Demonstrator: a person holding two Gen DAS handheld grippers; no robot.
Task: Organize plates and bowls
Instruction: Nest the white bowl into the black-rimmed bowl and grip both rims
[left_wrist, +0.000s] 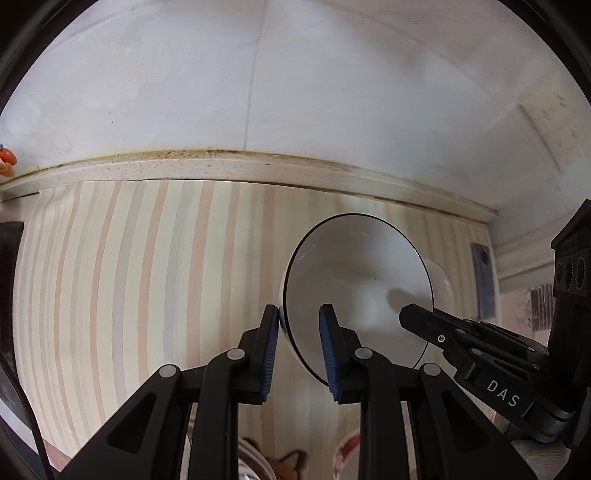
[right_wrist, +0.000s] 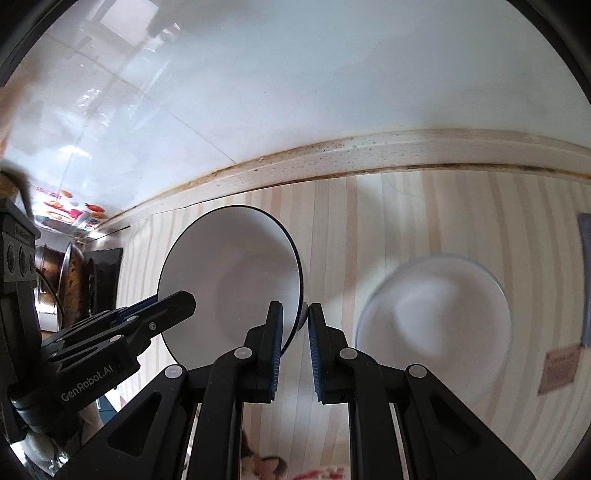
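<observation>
So both grippers are clamped onto the same white bowl (left_wrist: 354, 288) with the thin dark rim, one on each side of it, and it's tipped up off the striped counter (left_wrist: 129, 277). From the left wrist you see the left gripper (left_wrist: 301, 325) pinching the bowl's left wall between its blue pads, one pad outside and one inside, with the right gripper (left_wrist: 410, 315) poking in over the far rim. The right wrist shows the flip side: the right gripper (right_wrist: 295, 321) nipping the bowl's (right_wrist: 236, 277) right edge, and the left gripper (right_wrist: 181, 301) coming in from the left. What only the right view gives you is a second, blurry pale bowl (right_wrist: 436, 317) sitting on the counter just right of the held one, apart from it. Only a sliver of it peeks out behind the bowl in the left view. The speckled backsplash ledge (right_wrist: 332, 155) runs close behind; to the left there's a wide stretch of bare striped counter.
</observation>
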